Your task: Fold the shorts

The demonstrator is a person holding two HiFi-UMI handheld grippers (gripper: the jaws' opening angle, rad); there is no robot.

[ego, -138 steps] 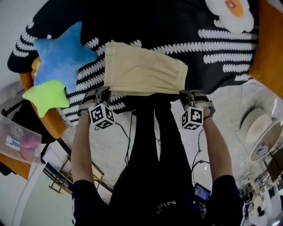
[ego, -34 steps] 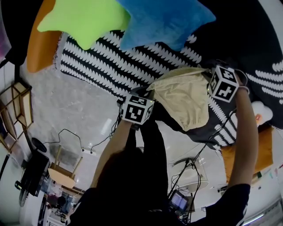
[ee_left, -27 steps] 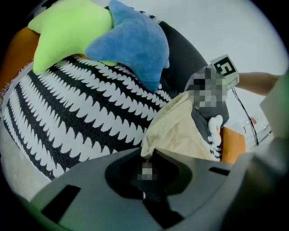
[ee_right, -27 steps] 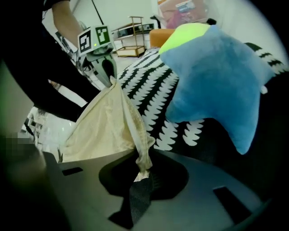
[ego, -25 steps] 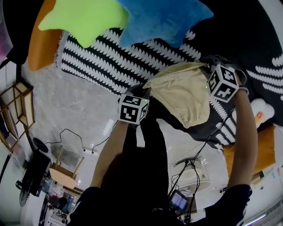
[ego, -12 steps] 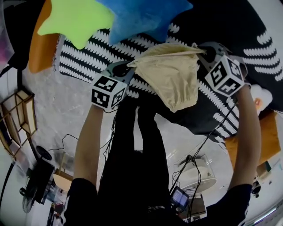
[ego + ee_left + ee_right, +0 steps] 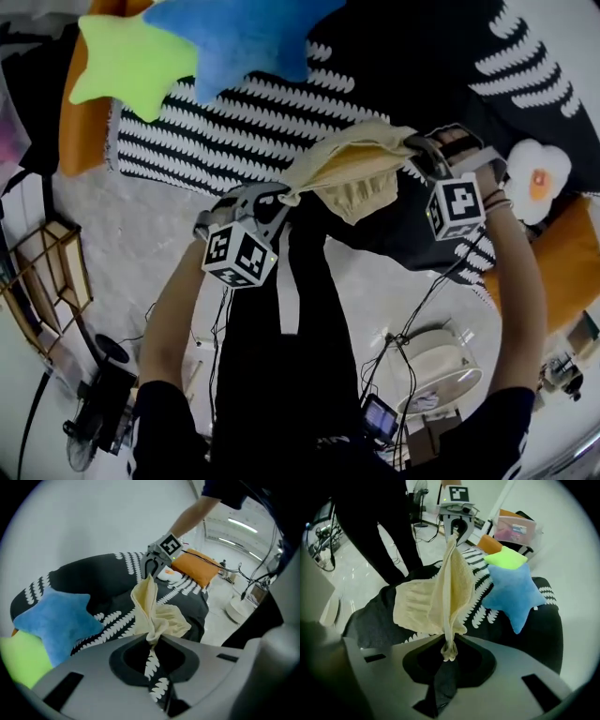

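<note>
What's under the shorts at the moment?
The shorts hang in the air, pinched by the left gripper and right gripper. Below lies the black blanket with white stripes; the patch behind the cloth is covered.

No legible word, brand or number anywhere. Black-and-white square code patterns, without characters, sit on the white marker cube (image 7: 242, 258) of the left gripper (image 7: 284, 194) and on the second white marker cube (image 7: 457, 208) of the right gripper (image 7: 411, 143). The small label (image 7: 516, 528) on the translucent plastic box (image 7: 530, 526) is too small to read.
</note>
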